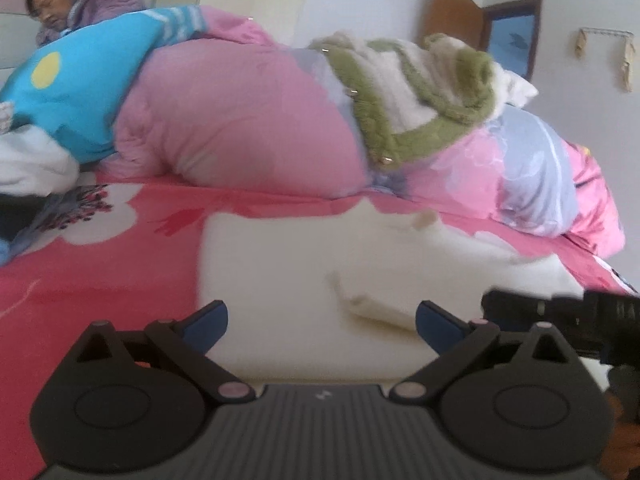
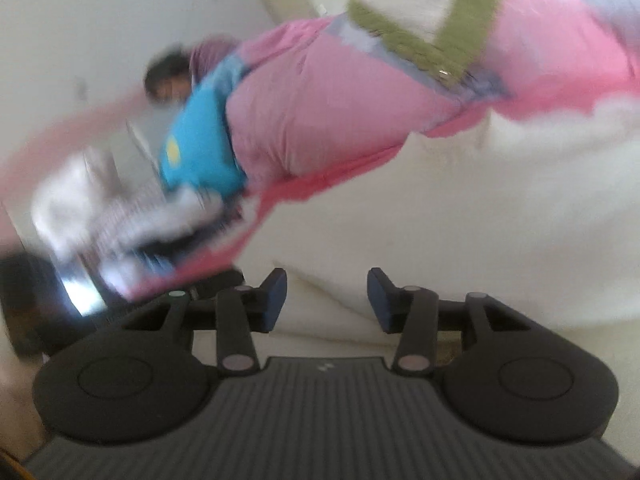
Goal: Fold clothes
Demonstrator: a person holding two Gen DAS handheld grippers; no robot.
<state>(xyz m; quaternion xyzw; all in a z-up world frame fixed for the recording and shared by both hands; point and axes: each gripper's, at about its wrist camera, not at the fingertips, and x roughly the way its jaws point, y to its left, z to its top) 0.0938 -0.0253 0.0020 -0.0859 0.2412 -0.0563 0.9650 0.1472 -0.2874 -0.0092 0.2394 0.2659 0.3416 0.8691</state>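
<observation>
A cream-white garment (image 1: 320,248) lies folded flat on the pink flowered bedsheet (image 1: 100,264). My left gripper (image 1: 322,322) hovers just over its near edge. It is open wide, and nothing sits between its blue pads (image 1: 212,324). A small folded flap (image 1: 372,304) of the garment lies between the fingers' line and the right pad. In the blurred, tilted right wrist view, my right gripper (image 2: 327,300) is open over the same cream garment (image 2: 460,220), and its pads press on nothing. Its black housing (image 1: 560,312) shows at the left view's right edge.
A bulky pink quilt (image 1: 240,120) runs across the back of the bed, with a green-and-cream fleece garment (image 1: 420,92) on top. A person (image 1: 80,4) lies at the far left behind a blue pillow (image 1: 80,88). White and dark clothes (image 1: 28,172) are piled at the left.
</observation>
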